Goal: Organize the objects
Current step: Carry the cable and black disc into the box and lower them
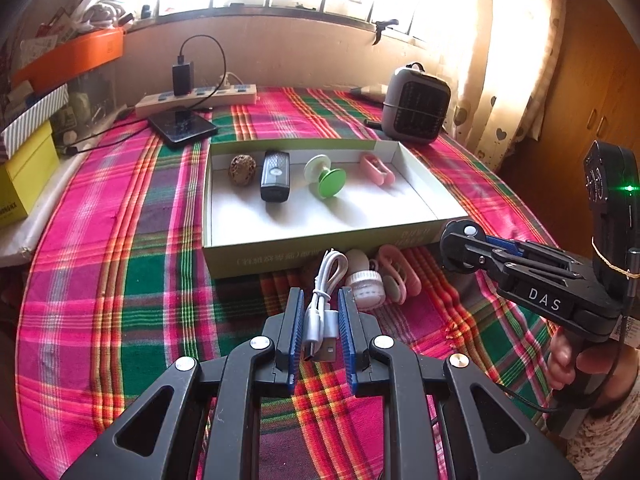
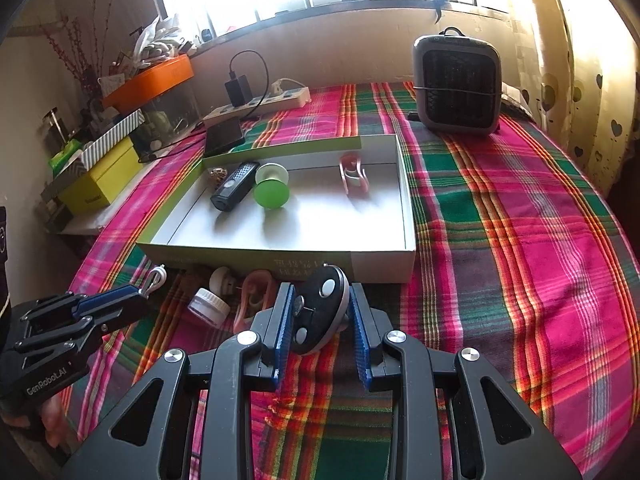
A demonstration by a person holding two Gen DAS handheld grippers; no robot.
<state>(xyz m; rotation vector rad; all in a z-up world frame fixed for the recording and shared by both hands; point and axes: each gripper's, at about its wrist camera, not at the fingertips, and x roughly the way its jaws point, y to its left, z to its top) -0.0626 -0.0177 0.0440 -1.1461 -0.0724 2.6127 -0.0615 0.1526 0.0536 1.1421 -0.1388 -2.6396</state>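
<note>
My left gripper (image 1: 319, 320) is closed on the coiled white cable (image 1: 322, 300), and my right gripper (image 2: 322, 312) is closed on a round black disc (image 2: 320, 312), both just before the box (image 2: 380, 268) on the counter. The cable's loose loop (it hangs forward) may catch the box wall and slip out as I lift.

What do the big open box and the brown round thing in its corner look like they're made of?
The box looks like thin cardboard: matte white inside, printed green outside, with sharp folded corners and thin walls. The brown ball looks like a walnut or carved wood, dull, with a wrinkled, pitted surface; it's too small to say which.
</note>
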